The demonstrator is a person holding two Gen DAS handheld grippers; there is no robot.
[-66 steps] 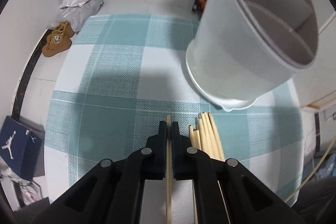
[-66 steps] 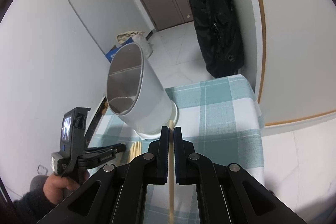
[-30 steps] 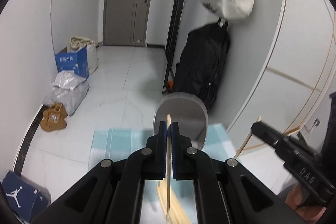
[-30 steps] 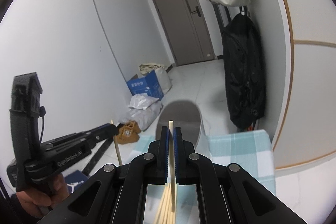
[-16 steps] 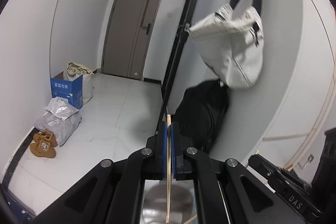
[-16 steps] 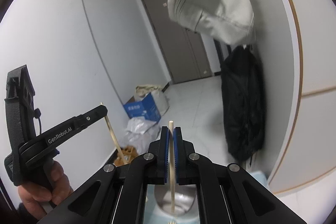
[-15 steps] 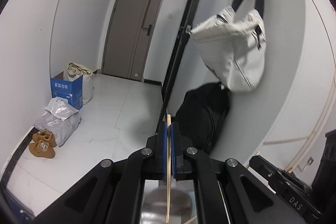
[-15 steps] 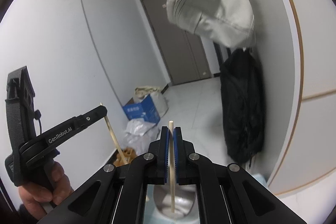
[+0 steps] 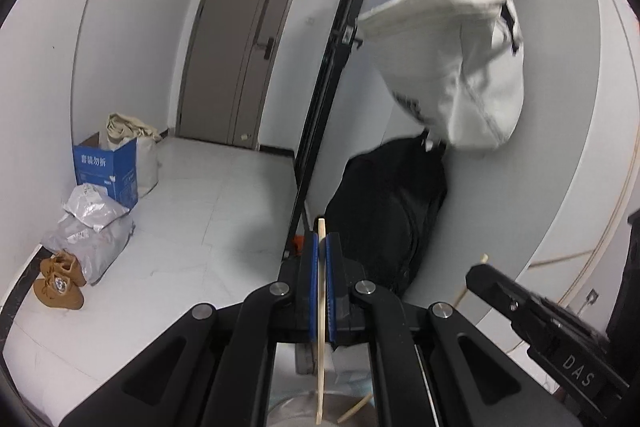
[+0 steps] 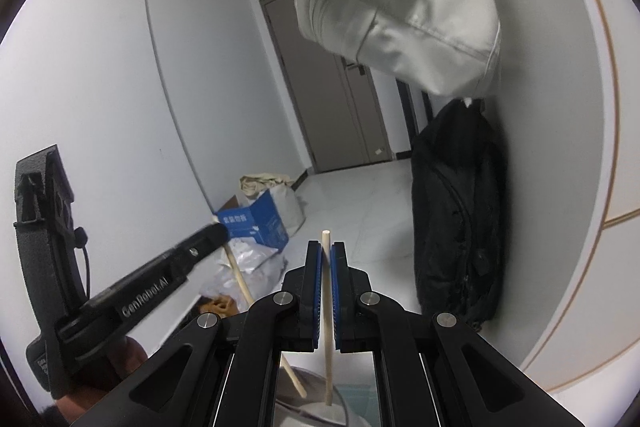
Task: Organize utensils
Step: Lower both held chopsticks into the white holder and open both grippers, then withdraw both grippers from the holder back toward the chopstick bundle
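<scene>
Here each gripper, left point(image 9: 319, 247) and right point(image 10: 327, 255), has its jaws clamped on a pale wooden chopstick point(image 9: 320, 327) point(image 10: 327, 323) poised over the grey round holder point(image 10: 316, 397); released crooked, either could catch the rim and fall out.

Black tongs point(image 9: 320, 247), blue pads point(image 10: 316, 267)

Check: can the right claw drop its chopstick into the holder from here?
Probably yes. The right claw is shut on its chopstick, whose lower end hangs at the holder opening. The left claw's chopstick angles in beside it, apart, so the way looks free.
</scene>
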